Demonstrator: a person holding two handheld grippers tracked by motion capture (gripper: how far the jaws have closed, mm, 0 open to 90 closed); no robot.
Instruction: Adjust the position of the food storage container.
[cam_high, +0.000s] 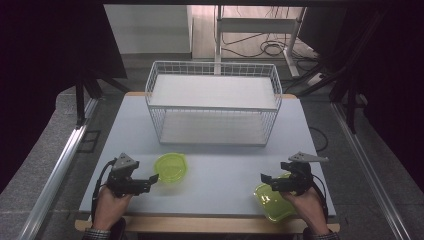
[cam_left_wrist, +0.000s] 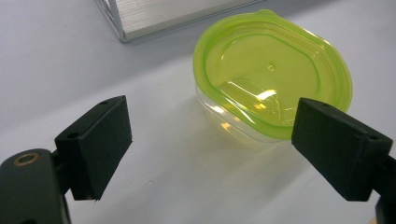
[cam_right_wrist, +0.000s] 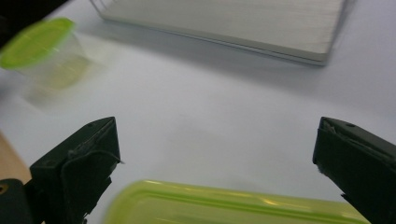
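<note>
A person sits at a pale grey counter (cam_high: 215, 185), holding a claw in each hand. A white wire basket (cam_high: 212, 102) stands at the far middle of the counter.

The left claw (cam_high: 152, 177) hovers low at the near left, its jaws spread wide with nothing between them. Just beyond its tips, toward the middle of the counter, sits a small oval tub (cam_high: 171, 166) with a lime-green lid. In the left claw's own view the tub (cam_left_wrist: 268, 88) lies ahead and to the right of the gap between the jaws, close to the right jaw but not touching it. Its long axis runs slantwise across that view.

The right claw (cam_high: 265, 177) hovers at the near right, also wide open and empty. A flat green lidded box (cam_high: 272, 202) lies directly beneath and slightly behind it, by the counter's near edge. In the right claw's view the box's rim (cam_right_wrist: 233, 203) crosses the bottom, between the jaws, its long side lying across the gap.

Judging by this, each claw is nearest its own container. The left must shift toward the tub to centre it. The right must drop and draw back.
</note>
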